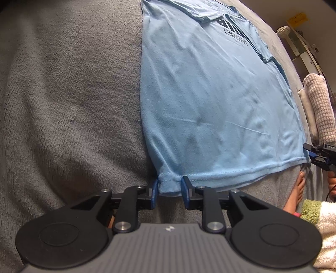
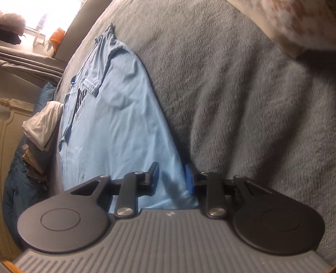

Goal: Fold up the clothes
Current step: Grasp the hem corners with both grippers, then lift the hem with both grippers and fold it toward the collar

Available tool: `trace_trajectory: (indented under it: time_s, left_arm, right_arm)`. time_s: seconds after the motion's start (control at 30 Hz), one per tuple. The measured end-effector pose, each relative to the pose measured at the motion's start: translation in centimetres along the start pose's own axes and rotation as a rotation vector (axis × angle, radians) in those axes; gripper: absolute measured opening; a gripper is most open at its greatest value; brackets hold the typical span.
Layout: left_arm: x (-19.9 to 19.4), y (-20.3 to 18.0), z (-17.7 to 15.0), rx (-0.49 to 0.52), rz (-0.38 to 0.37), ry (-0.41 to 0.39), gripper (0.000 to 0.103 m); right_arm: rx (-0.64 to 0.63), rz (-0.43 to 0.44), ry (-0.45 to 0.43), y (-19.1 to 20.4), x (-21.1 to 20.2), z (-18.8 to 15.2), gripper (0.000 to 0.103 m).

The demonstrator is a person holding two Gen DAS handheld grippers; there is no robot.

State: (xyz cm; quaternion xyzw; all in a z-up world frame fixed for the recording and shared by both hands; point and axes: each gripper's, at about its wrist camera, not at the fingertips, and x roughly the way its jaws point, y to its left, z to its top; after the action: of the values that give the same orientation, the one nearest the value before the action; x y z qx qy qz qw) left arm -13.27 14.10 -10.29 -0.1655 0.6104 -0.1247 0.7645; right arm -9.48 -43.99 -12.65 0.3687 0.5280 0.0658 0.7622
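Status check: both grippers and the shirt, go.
Left gripper shut on shirt hem corner. Right gripper astride other corner, grip unclear. Shirt flat on blanket, nothing blocking.

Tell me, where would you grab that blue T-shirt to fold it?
By the two corners of the hem on the T-shirt, coming from the near edge. It lies flat with sleeves tucked in; the left gripper already pinches one corner, and the right gripper straddles the other.

Shirt: a light blue T-shirt [image 2: 117,130] lies flat on a fuzzy gray blanket [image 2: 241,94], with dark letters on it.
Right gripper [image 2: 171,177]: its two fingers sit on either side of the shirt's near corner.
Left side: a pile of folded clothes [image 2: 40,134] sits beside the shirt.
Far back: a bright window [image 2: 56,14].
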Motion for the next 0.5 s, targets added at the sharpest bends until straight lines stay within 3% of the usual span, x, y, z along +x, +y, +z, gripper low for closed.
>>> trace_trajectory:
  time_s: [0.1,0.17,0.37,0.5]
  left_arm:
    - [-0.1,0.0,-0.4,0.008,0.014,0.000,0.009]
    - [-0.3,-0.3,-0.6,0.026,0.022,-0.013,0.006]
    - [-2.0,-1.9,-0.4,0.142,0.046,-0.057,0.005]
    - [-4.7,-2.8,1.3,0.147,0.015,-0.128,0.005]
  right_arm:
    - [-0.026,-0.009,0.009,0.4,0.2,-0.5,0.007]
    - [-0.054,-0.014,0.005,0.9,0.2,-0.8,0.004]
    - [-0.148,-0.015,-0.048,3.2,-1.2,-0.7,0.003]
    - [-0.198,0.008,-0.093,5.5,-2.7,0.5,0.003]
